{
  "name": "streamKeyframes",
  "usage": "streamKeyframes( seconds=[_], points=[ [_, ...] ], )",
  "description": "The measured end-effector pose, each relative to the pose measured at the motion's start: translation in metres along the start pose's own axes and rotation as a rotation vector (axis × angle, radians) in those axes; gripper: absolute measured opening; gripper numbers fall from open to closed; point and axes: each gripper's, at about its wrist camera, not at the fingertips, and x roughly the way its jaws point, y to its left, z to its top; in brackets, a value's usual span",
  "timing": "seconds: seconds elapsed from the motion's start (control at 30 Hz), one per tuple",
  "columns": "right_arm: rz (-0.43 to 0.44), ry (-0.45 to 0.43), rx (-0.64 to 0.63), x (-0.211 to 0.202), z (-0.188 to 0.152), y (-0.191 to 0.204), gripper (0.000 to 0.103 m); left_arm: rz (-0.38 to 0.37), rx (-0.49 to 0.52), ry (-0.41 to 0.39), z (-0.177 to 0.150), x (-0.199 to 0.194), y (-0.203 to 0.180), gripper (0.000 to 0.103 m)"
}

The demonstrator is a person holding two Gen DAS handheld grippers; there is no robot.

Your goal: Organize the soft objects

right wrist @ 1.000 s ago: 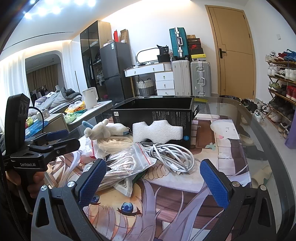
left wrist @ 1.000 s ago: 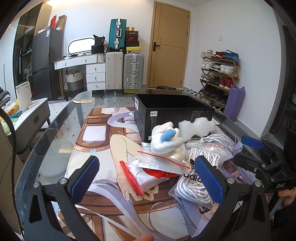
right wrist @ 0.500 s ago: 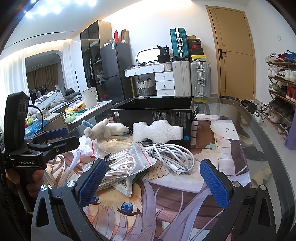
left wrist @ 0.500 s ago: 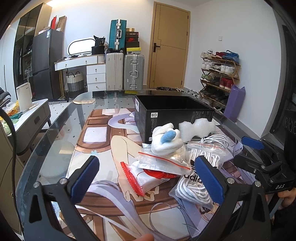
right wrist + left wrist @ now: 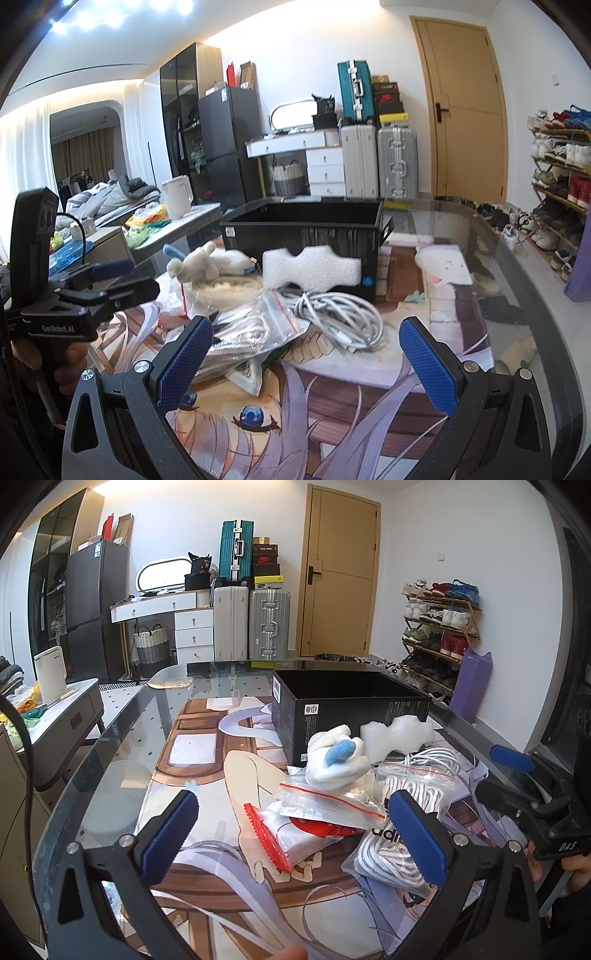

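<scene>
A pile of soft things lies in front of an open black box on the glass table. It holds a white plush toy with a blue part, a white foam piece, a coiled white cable, and zip bags of laces. My left gripper stands open just short of the pile, empty. My right gripper is open too, nothing between its fingers, near the cable and bags.
The table carries a printed cartoon mat. Its glass edge curves along the left. Off the table stand a side cabinet with a kettle, suitcases, a door and a shoe rack. A hand holds the other gripper.
</scene>
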Motion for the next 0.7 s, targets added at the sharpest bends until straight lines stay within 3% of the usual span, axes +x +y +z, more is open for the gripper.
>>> streamKeyframes(
  seconds=[0.7],
  points=[
    [0.064, 0.125, -0.041, 0.019, -0.004, 0.022, 0.102, -0.005, 0.009, 0.015, 0.003, 0.013, 0.000, 0.103]
  ],
)
